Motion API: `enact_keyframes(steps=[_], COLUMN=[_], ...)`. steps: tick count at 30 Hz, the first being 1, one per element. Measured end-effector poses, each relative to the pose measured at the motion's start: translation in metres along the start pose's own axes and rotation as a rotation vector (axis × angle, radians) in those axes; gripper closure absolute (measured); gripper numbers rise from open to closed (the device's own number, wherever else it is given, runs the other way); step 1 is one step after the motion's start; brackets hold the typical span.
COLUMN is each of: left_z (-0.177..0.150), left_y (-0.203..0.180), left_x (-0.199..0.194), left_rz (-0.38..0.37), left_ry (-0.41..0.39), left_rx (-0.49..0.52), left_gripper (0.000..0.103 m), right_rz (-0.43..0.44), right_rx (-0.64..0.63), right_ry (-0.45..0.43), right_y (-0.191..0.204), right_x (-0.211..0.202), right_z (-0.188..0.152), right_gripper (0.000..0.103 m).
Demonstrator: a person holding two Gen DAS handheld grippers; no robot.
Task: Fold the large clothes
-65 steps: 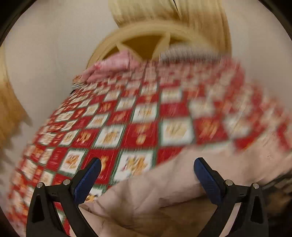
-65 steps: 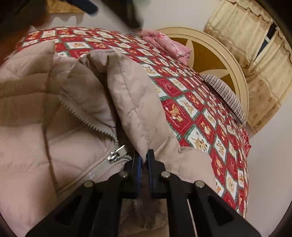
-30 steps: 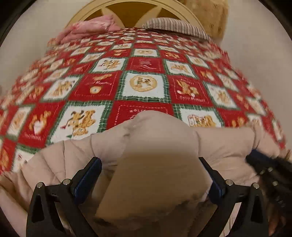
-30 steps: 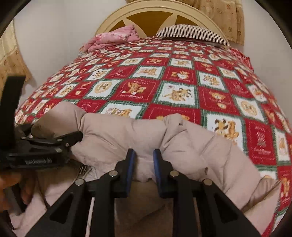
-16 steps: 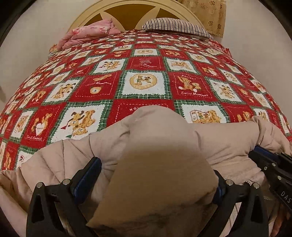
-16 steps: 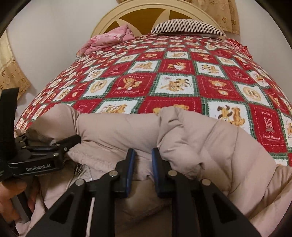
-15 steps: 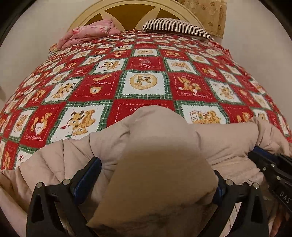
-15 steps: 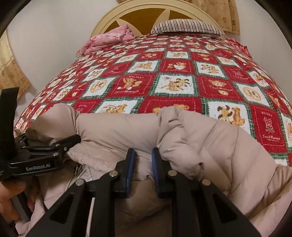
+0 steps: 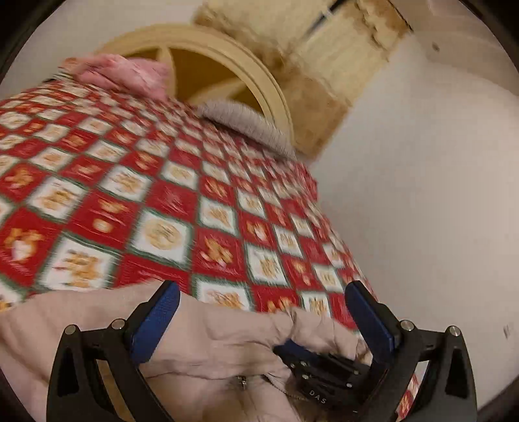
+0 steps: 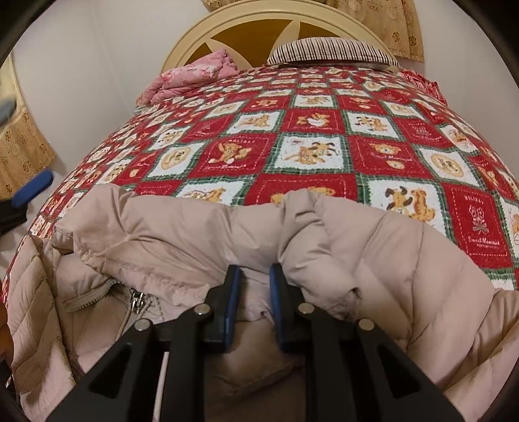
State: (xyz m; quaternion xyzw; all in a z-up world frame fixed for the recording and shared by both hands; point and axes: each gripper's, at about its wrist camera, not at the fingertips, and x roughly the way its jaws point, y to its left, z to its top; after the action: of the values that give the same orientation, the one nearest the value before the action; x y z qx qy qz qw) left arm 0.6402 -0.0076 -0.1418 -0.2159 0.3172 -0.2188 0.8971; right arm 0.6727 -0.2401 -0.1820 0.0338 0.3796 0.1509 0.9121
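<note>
The beige puffer jacket (image 10: pixel 181 240) lies bunched at the foot end of the bed (image 10: pixel 311 136), on the red patchwork quilt, well apart from the headboard (image 10: pixel 279 29). Judging by how it lies, the folding is at an early stage: the jacket is open at the zipper (image 10: pixel 138 300), its top edge is rolled into a thick ridge, and no flat, tidy fold shows yet; squaring it up and folding it over is all left.

The right hand-held gripper (image 10: pixel 254 308) is clamped on a pinch of jacket fabric just below that ridge. The left hand-held gripper (image 9: pixel 259 321) has its jaws wide apart, with nothing between the pads, above the jacket's near edge.

No containers are in view; a striped pillow (image 10: pixel 331 50) and a pink folded blanket (image 10: pixel 191 76) rest against the headboard.
</note>
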Motion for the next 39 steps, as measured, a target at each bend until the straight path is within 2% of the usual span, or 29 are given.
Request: enact_keyframes(steps=[2,4,6,7,15,19,27,39], left_z=[-0.006,-0.02,-0.031,-0.033,-0.046,-0.05,-0.054,-0.056], left_y=[0.01,0.031,0.042,0.039,0.016,0.016,0.011,0.007], left_x=[0.026,0.047,0.051,0.052,0.072,0.076,0.085,0.09], left_rz=[0.057,0.152,0.127,0.144,0.348,0.422,0.497,0.538], left_ry=[0.07,0.14,0.138,0.136,0.181,0.203,0.229,0.24], left_rx=[0.001,-0.023,-0.038,-0.02,0.147,0.203,0.253,0.278], left_gripper=[0.001,0.001,0.002,0.002,0.001,0.001,0.001,0.001], right_rz=[-0.001,-0.001,0.004,0.009,0.016,0.012,0.008,-0.005], right_rx=[-0.001,-0.001,0.001,0.004,0.015,0.014,0.01,0.002], right_ry=[0.0,0.0,-0.002,-0.004,0.005,0.008,0.008,0.011], right_y=[0.0,0.0,0.0,-0.001,-0.001,-0.001,-0.002,-0.003], right_x=[0.0,0.0,0.0,0.0,0.002,0.003,0.004,0.005], right_z=[0.0,0.0,0.0,0.0,0.003,0.002,0.002,0.001], right_gripper=[0.083,0.083,0.083,0.083,0.083,0.083,0.083,0.083])
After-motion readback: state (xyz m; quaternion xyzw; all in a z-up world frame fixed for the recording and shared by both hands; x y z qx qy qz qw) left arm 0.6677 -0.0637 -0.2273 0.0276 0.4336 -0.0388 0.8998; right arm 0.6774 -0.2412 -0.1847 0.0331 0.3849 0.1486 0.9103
